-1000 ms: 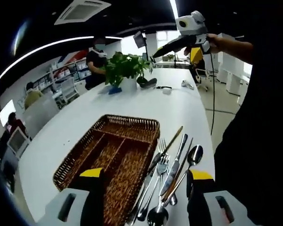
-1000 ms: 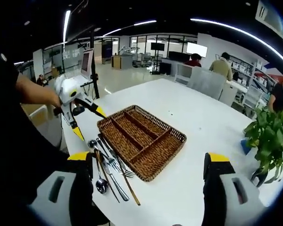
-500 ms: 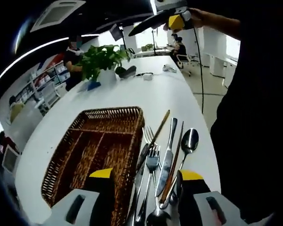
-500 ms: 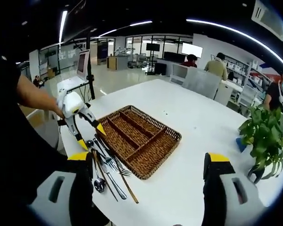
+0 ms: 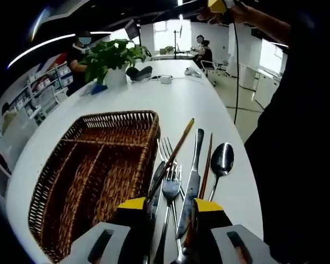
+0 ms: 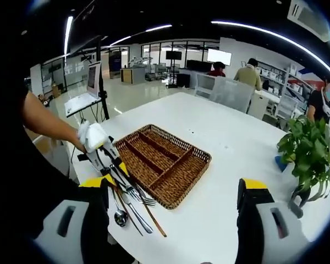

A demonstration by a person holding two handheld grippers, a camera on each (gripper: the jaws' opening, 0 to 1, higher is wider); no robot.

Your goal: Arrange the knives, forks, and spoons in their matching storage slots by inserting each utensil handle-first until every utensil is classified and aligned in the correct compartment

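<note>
Your left gripper point(image 5: 169, 204) has its fingers narrowed around the cutlery pile point(image 5: 182, 170), at 3 o'clock of the wicker tray point(image 5: 93, 165); whether they grip, I cannot tell. Steel is stiff, slick: pinch mid-handle. Right gripper point(image 6: 173, 190) gapes wide, empty.

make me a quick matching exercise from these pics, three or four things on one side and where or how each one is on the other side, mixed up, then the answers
Column one:
1. wicker tray
2. spoon
3. potted plant
4. left gripper

Column two:
a. at the far end of the white table
b. jaws narrowed over the cutlery handles
c. outermost piece of the pile, bowl pointing away
d. compartments with no cutlery in them

Pairs: 1-d, 2-c, 3-a, 4-b
</note>
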